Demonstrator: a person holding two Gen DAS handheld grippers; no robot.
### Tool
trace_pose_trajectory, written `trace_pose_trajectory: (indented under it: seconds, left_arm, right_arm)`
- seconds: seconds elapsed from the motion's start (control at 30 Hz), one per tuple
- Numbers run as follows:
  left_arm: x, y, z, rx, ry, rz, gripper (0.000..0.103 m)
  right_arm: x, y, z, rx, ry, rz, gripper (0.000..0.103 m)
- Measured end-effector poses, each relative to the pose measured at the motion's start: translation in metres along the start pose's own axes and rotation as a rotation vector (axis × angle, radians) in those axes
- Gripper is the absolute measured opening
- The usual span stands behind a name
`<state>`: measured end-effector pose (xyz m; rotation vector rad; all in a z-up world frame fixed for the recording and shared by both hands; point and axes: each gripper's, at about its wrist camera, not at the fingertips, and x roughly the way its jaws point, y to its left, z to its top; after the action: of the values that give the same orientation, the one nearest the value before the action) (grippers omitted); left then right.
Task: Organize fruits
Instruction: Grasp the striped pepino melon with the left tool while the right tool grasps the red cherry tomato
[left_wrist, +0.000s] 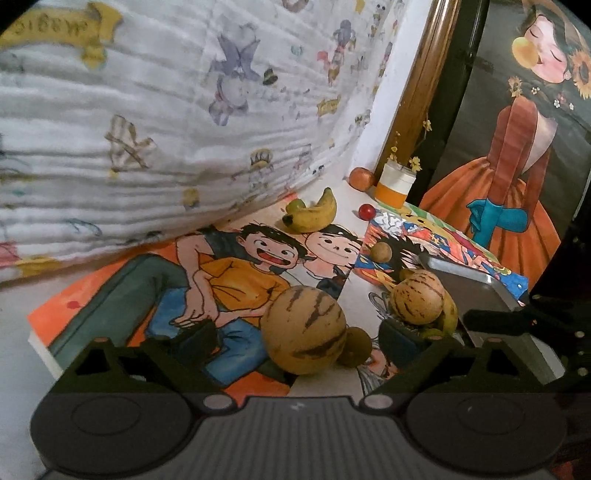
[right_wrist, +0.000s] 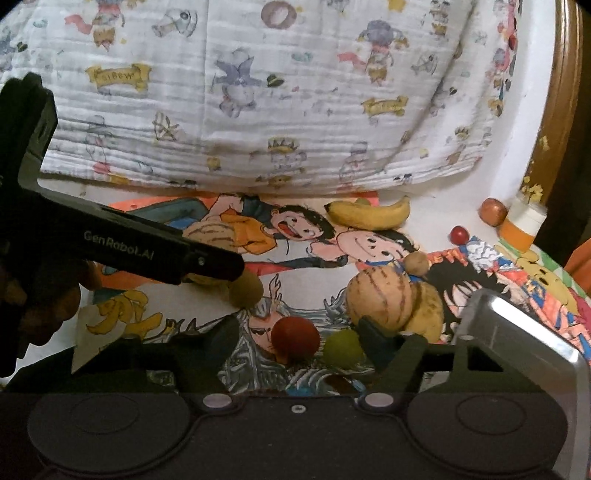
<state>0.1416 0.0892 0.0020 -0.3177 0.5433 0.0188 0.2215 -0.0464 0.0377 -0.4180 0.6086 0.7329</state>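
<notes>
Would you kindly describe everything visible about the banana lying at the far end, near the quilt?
The banana is yellow with a greenish tinge and dark tips, and is whole and unpeeled. It lies on its curved back, ends turned up, on the far edge of the cartoon drawing, just before the printed quilt. A small green fruit sits against it on the quilt's side. Neither gripper touches it.

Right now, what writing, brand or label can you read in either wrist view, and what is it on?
"GenRobot.AI": white print on the left gripper's black side arm, right wrist view.
"Magic": yellow ribbon banners printed on the quilted blanket; reads mirrored in both views, slightly blurred.
Lettering on the colourful comic drawing beside the metal tray: too blurred to read.
Orange-and-white jar: no readable label.
</notes>
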Motion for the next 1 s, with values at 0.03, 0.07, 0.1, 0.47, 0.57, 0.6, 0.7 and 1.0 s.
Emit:
trace_pose_trajectory:
  seconds: [0.03, 0.07, 0.1, 0.47, 0.57, 0.6, 0.7, 1.0]
  left_arm:
    - [0.002, 0.000, 0.000, -0.001, 0.002, -0.005, 0.092]
    - [0.004, 0.000, 0.000, -0.001, 0.001, -0.007, 0.089]
    - [0.005, 0.000, 0.000, 0.000, -0.004, -0.007, 0.088]
    - [0.012, -0.002, -0.001, 0.002, 0.009, -0.036, 0.072]
    - [0.013, -0.001, -0.001, -0.014, 0.008, -0.040, 0.070]
    - [0.013, 0.000, -0.001, -0.020, 0.008, -0.043, 0.069]
    - [0.013, 0.000, -0.002, -0.022, 0.006, -0.049, 0.067]
    - [0.009, 0.003, -0.002, -0.034, -0.010, -0.041, 0.054]
  right_arm:
    - [0.002, 0.000, -0.001, -0.002, 0.002, 0.003, 0.065]
    - [0.005, 0.001, -0.001, -0.005, 0.004, 0.005, 0.062]
    - [0.007, 0.002, -0.002, -0.009, 0.003, 0.005, 0.062]
    - [0.007, 0.014, -0.003, -0.129, -0.036, -0.019, 0.051]
    - [0.011, 0.017, -0.004, -0.141, -0.021, -0.014, 0.045]
    - [0.011, 0.017, -0.004, -0.141, -0.020, -0.021, 0.045]
    - [0.013, 0.014, -0.004, -0.112, -0.014, -0.024, 0.044]
    - [0.015, 0.013, -0.005, -0.108, -0.013, -0.064, 0.032]
